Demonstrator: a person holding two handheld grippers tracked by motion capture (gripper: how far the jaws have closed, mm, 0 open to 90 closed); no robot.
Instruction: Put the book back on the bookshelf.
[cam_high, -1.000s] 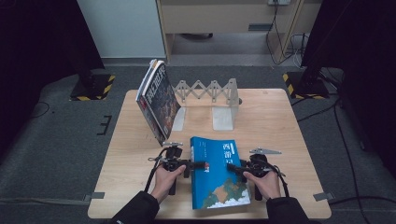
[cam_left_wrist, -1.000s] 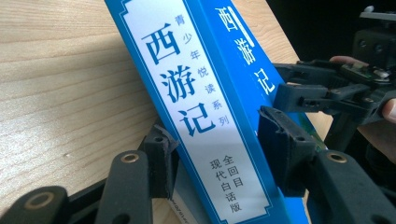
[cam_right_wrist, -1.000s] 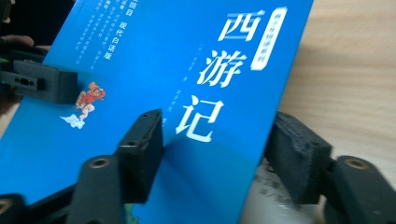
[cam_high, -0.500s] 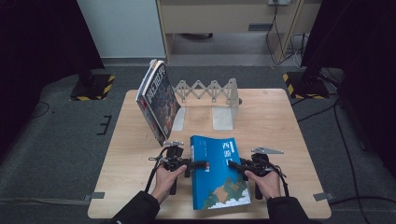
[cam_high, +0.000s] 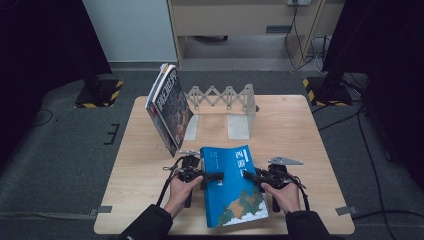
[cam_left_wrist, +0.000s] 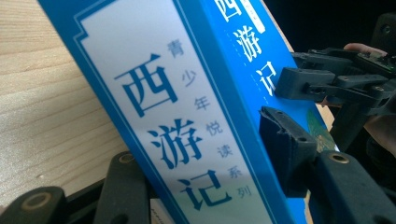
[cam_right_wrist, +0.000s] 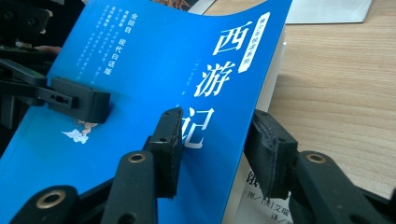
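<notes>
A blue book (cam_high: 232, 185) with white Chinese lettering sits tilted at the table's near edge, held between both grippers. My left gripper (cam_high: 215, 176) clamps its spine side, and in the left gripper view the spine (cam_left_wrist: 196, 140) runs between the jaws, with one pad (cam_left_wrist: 285, 144) pressed on the cover. My right gripper (cam_high: 249, 176) takes the opposite edge. Its jaws have just been closing, and in the right gripper view one pad (cam_right_wrist: 168, 135) lies on the cover (cam_right_wrist: 154, 70) while the other (cam_right_wrist: 273, 154) is against the underside.
Several magazines (cam_high: 170, 107) lean upright at the left end of a grey accordion book rack (cam_high: 225, 96) with white end plates (cam_high: 240, 125). The wooden table (cam_high: 305, 130) has bare room to the right. Black stands with striped bases (cam_high: 97, 95) flank it on the floor.
The right gripper's jaws have drawn closer together on the book's right edge. Both hands and the book stayed in place.
</notes>
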